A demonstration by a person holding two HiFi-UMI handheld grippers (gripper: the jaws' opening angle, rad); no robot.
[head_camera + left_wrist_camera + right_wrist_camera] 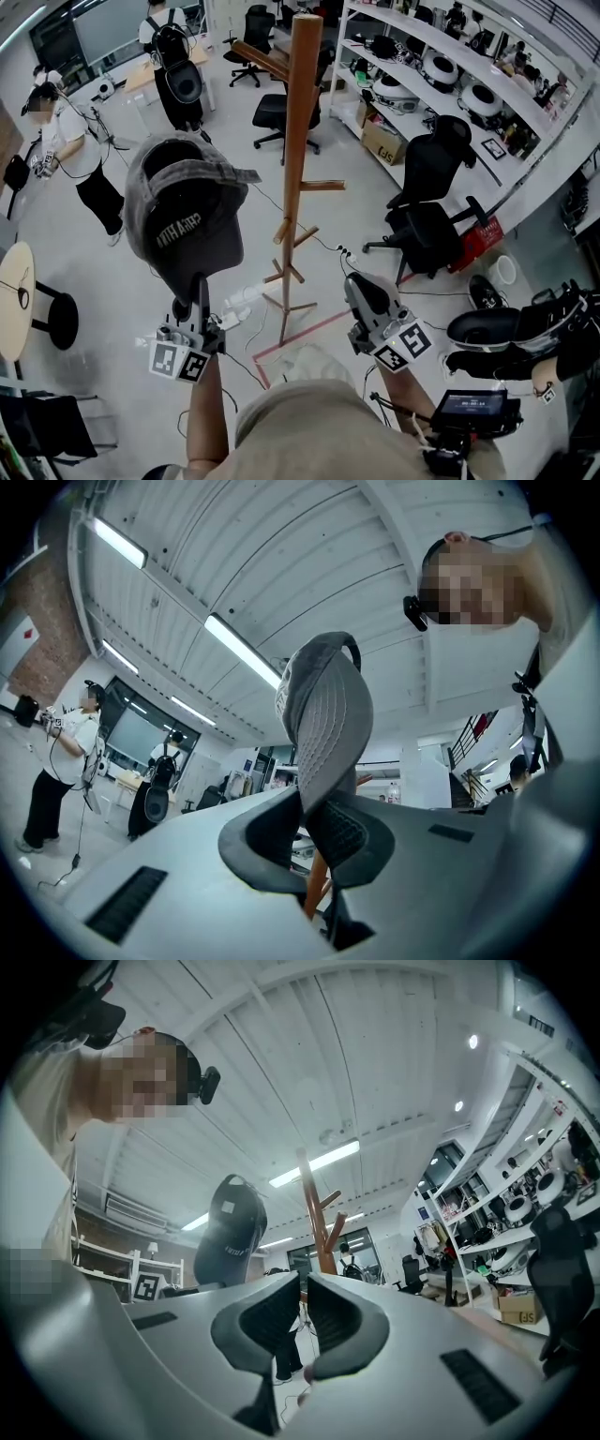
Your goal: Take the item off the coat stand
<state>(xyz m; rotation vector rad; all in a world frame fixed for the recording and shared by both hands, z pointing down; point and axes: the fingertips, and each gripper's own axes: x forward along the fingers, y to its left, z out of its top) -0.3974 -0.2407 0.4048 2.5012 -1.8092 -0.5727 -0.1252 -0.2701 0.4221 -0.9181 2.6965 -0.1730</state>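
Observation:
A grey baseball cap [187, 220] hangs in the air to the left of the wooden coat stand [302, 141], clear of its pegs. My left gripper [200, 289] is shut on the cap's edge from below. In the left gripper view the cap [323, 714] rises from between the pads of my left gripper [305, 832]. My right gripper [361, 286] hovers to the right of the stand's foot with its jaws nearly together and nothing between them. The right gripper view shows this gripper [302, 1321] pointing towards the stand [315, 1208] and the cap [230, 1232].
Black office chairs [427, 220] stand right of the coat stand, before long white shelving [450, 75]. A person [70, 155] stands at the far left near a round table [14, 286]. A power strip [242, 302] and cables lie by the stand's base.

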